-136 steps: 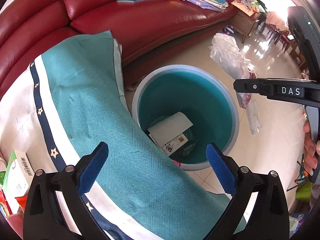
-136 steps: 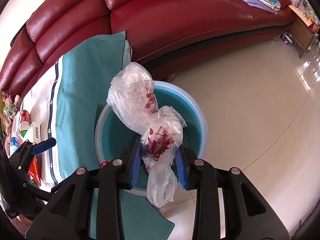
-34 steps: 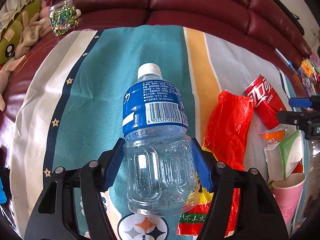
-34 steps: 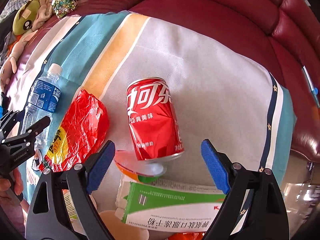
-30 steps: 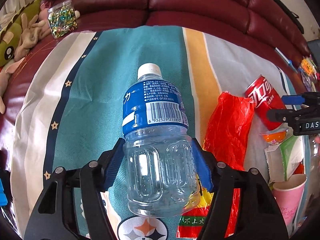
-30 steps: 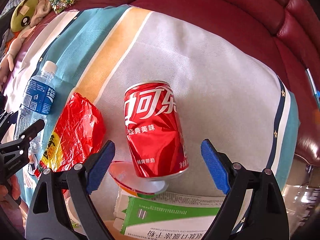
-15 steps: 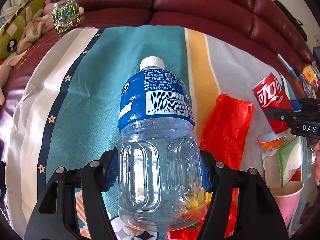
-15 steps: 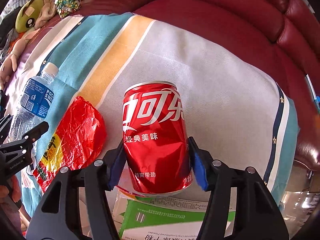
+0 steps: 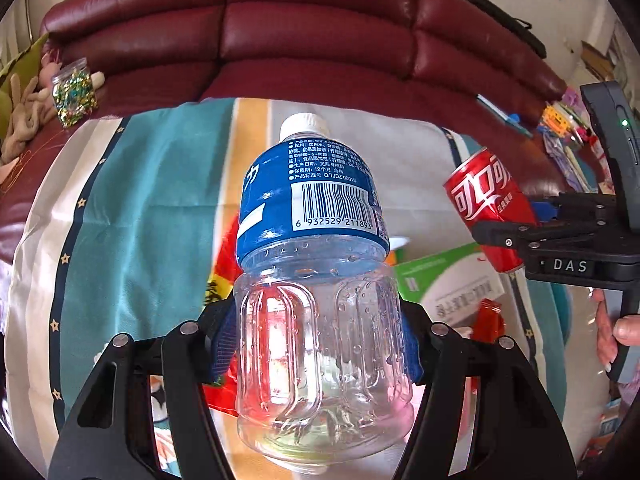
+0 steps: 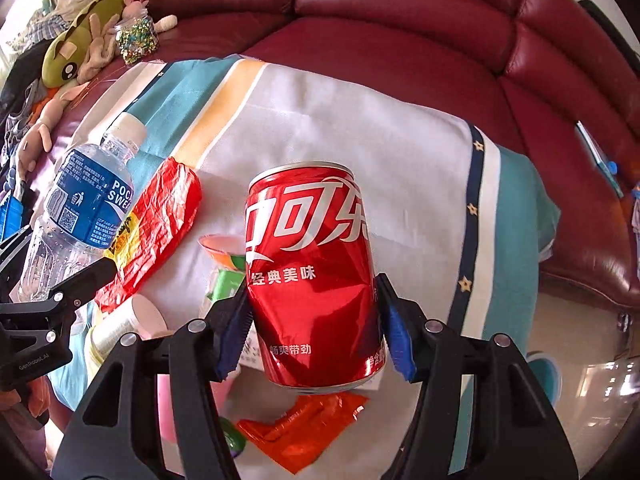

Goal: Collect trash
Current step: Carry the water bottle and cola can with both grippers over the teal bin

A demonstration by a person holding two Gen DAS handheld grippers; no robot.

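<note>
My left gripper (image 9: 316,344) is shut on a clear plastic bottle (image 9: 316,280) with a blue label and white cap, held above the striped cloth (image 9: 132,200). My right gripper (image 10: 314,336) is shut on a dented red cola can (image 10: 312,272), lifted off the cloth (image 10: 380,128). In the left wrist view the can (image 9: 488,208) hangs at the right in the other gripper. The bottle (image 10: 76,216) shows at the left of the right wrist view.
On the cloth lie a red crinkled wrapper (image 10: 156,224), a green and white carton (image 9: 448,280), a small orange-rimmed cup (image 10: 222,250), a pink paper cup (image 10: 132,320) and an orange packet (image 10: 308,420). A red leather sofa (image 10: 400,28) rings the cloth. Plush toys (image 10: 80,48) lie at its left.
The right gripper closed on the cola can and raised it off the cloth. The left gripper lifted the bottle higher, and the view swung up toward the sofa back.
</note>
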